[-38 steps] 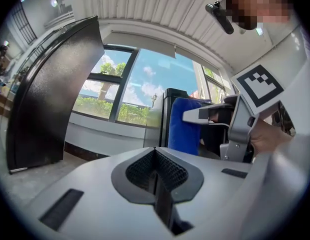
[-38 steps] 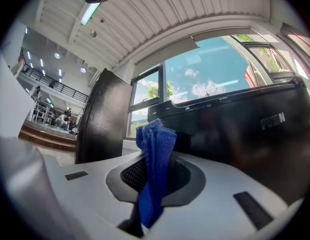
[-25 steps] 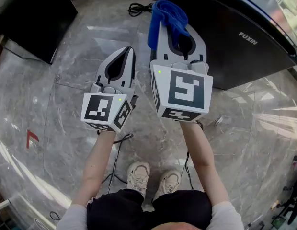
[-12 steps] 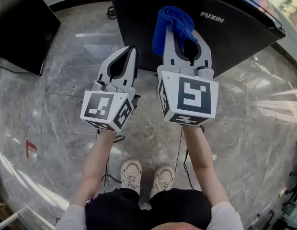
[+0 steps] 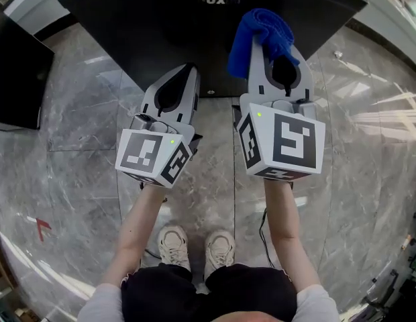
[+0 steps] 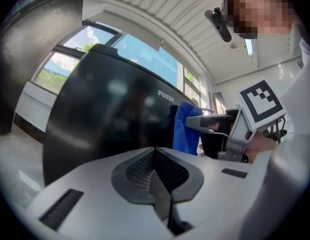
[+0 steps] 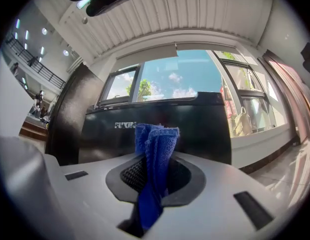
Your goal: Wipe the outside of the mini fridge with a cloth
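The black mini fridge [image 5: 161, 19] stands on the floor straight ahead, its glossy door facing me with white lettering near the top; it fills the middle of the left gripper view [image 6: 110, 114] and the right gripper view [image 7: 195, 129]. My right gripper [image 5: 270, 42] is shut on a blue cloth [image 5: 260, 35], which sticks up past its tips [image 7: 154, 149], close in front of the fridge door. My left gripper [image 5: 188, 69] is shut with nothing in it, held beside the right one just short of the fridge.
Grey marble floor [image 5: 74, 113] lies all around. A second dark cabinet [image 5: 10, 79] stands at the far left. A cable [image 5: 262, 230] trails on the floor by my shoes [image 5: 194, 247]. Large windows [image 7: 160, 84] rise behind the fridge.
The fridge has come from the upper right to straight ahead and closer as I turned and stepped toward it. Both grippers keep their hold and spacing.
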